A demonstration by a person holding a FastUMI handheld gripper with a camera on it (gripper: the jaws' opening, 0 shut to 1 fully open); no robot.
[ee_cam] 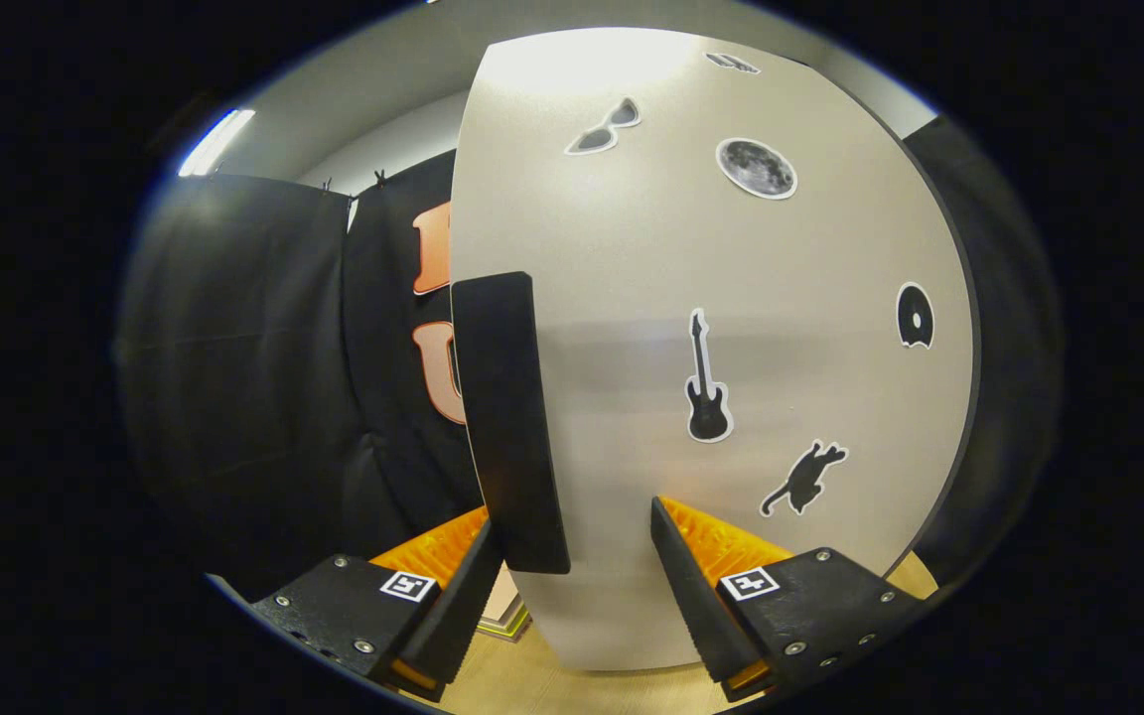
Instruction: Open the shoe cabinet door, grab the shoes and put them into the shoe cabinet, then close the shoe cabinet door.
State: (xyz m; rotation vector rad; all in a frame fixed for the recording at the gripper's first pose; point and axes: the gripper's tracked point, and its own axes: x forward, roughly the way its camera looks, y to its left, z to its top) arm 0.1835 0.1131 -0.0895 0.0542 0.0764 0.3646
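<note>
The shoe cabinet door (781,268) stands close ahead of me, a pale panel with black stickers of a guitar (706,382), a cat (802,479) and a moon (756,167). A black vertical handle (507,417) runs along its left edge. My gripper (572,521) is open, and the handle's lower end hangs between the fingers. That end lies against or very near the left finger (453,586). The right finger (696,576) stands apart from the handle, in front of the door's face. I cannot tell whether the door is ajar.
Black cloth wall (254,377) hangs to the left of the door and behind it. Light wooden floor (532,685) shows below the door's bottom edge, between the fingers. A dark strip (999,328) borders the door on its right side.
</note>
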